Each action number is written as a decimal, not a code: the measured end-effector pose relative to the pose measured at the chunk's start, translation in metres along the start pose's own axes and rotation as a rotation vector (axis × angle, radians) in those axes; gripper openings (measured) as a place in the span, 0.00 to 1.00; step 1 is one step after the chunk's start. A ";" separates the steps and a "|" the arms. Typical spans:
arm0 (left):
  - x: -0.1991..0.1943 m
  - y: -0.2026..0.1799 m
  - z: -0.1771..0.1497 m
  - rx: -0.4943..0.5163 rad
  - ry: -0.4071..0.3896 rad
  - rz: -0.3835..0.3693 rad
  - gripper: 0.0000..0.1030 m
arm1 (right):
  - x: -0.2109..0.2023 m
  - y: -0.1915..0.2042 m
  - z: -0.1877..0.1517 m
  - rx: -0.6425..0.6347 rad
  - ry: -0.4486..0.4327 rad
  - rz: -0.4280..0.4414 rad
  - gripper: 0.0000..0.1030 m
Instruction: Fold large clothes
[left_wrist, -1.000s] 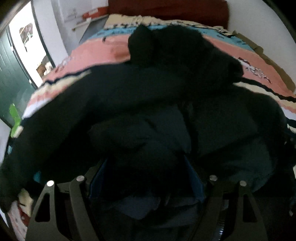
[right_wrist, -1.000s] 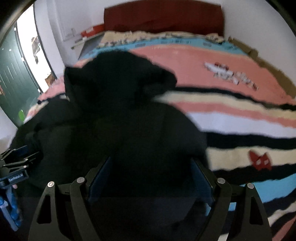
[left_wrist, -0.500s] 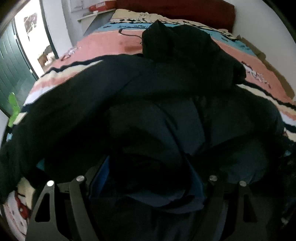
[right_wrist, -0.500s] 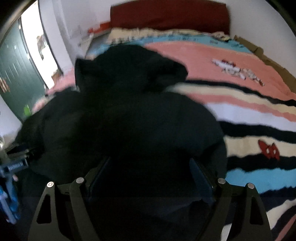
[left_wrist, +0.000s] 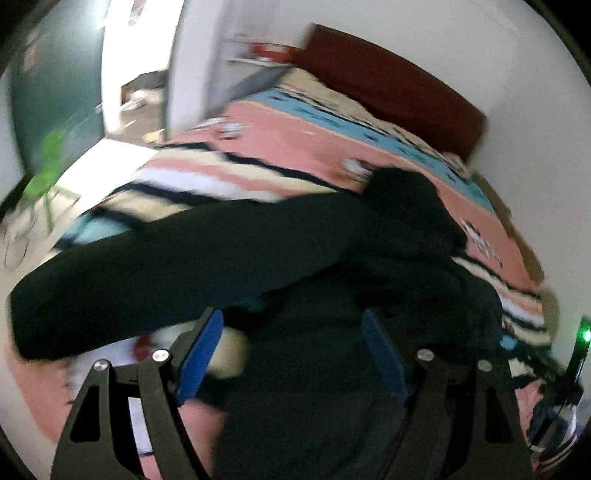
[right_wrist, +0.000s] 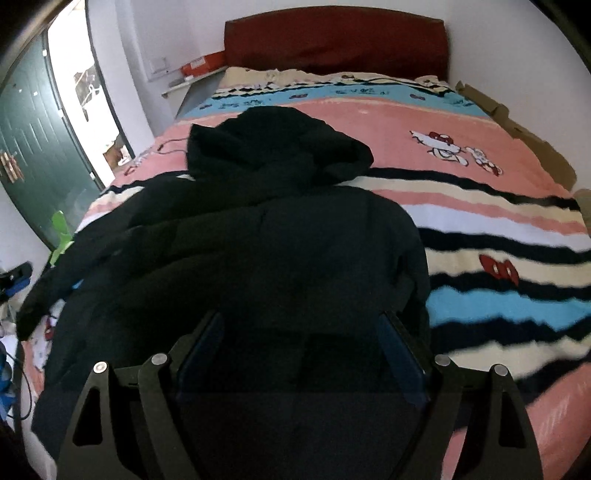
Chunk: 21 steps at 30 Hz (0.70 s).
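A black hooded jacket (right_wrist: 280, 236) lies on the striped bed blanket (right_wrist: 498, 236), hood (right_wrist: 273, 147) toward the headboard. In the left wrist view the jacket (left_wrist: 332, 266) has one sleeve (left_wrist: 129, 280) stretched out to the left. My left gripper (left_wrist: 291, 350) is open, its blue pads wide apart over the jacket's lower part. My right gripper (right_wrist: 303, 354) is open too, with the jacket's hem lying between its fingers. The other gripper shows at the left wrist view's right edge (left_wrist: 554, 373).
A red headboard (right_wrist: 332, 44) stands at the far end of the bed. A green door (right_wrist: 33, 147) and a doorway are on the left, with a small green chair (left_wrist: 48, 166) beside them. Cardboard (right_wrist: 524, 129) lines the bed's right side.
My left gripper has swung to the left and tilted, so the sleeve and the floor by the door have come into view. The right view has backed away a little from the jacket.
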<state>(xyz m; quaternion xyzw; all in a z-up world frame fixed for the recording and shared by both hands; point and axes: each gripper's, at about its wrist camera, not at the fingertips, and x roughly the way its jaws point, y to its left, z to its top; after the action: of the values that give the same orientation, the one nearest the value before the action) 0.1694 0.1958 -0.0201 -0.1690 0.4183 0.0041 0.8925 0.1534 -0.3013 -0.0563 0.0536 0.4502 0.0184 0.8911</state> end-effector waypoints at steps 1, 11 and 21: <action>-0.013 0.033 -0.001 -0.048 -0.005 0.010 0.75 | -0.004 0.002 -0.003 0.008 -0.001 0.002 0.82; -0.045 0.250 -0.050 -0.530 -0.021 -0.087 0.74 | -0.032 0.022 -0.027 0.088 -0.022 -0.014 0.82; 0.022 0.286 -0.065 -0.887 -0.049 -0.259 0.72 | -0.052 0.004 -0.033 0.120 -0.035 -0.092 0.82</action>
<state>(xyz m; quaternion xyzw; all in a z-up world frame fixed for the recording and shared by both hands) 0.0927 0.4424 -0.1605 -0.5851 0.3302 0.0752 0.7369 0.0961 -0.2988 -0.0340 0.0863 0.4368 -0.0506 0.8940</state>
